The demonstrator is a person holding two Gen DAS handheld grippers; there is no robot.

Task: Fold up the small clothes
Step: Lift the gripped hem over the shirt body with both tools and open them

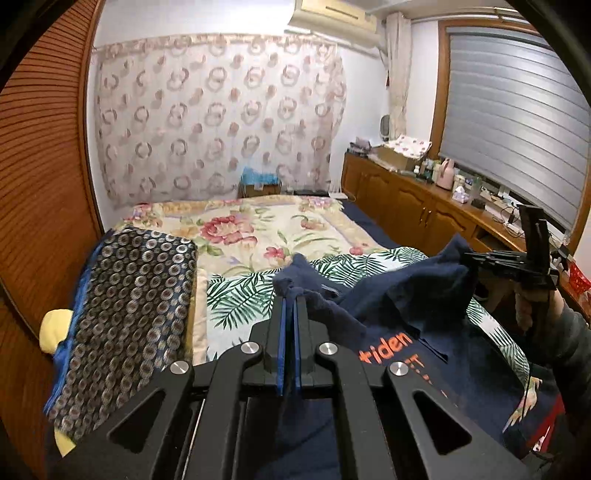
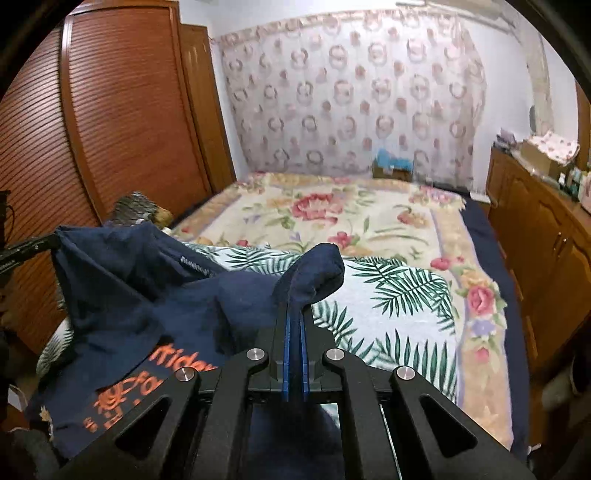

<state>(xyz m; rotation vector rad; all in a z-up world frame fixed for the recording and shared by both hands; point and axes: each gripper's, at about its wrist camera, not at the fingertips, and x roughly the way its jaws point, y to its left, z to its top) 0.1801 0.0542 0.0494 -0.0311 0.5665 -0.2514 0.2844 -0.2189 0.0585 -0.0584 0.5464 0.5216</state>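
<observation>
Navy shirt hangs at centre frame, left gripper and right gripper each clamped on an edge, spreading it over the bed for folding.

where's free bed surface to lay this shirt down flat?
Free: palm-leaf sheet ahead of the right gripper, and the floral blanket beyond, toward the curtain. Crowded: patterned bundle by the wardrobe. Both grippers, left gripper too, pinch the navy shirt.

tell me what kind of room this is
A bedroom in a home, most likely. A bed with a floral blanket fills the middle, a louvred wooden wardrobe stands beside it, and a wall air conditioner hangs above a patterned curtain.
</observation>
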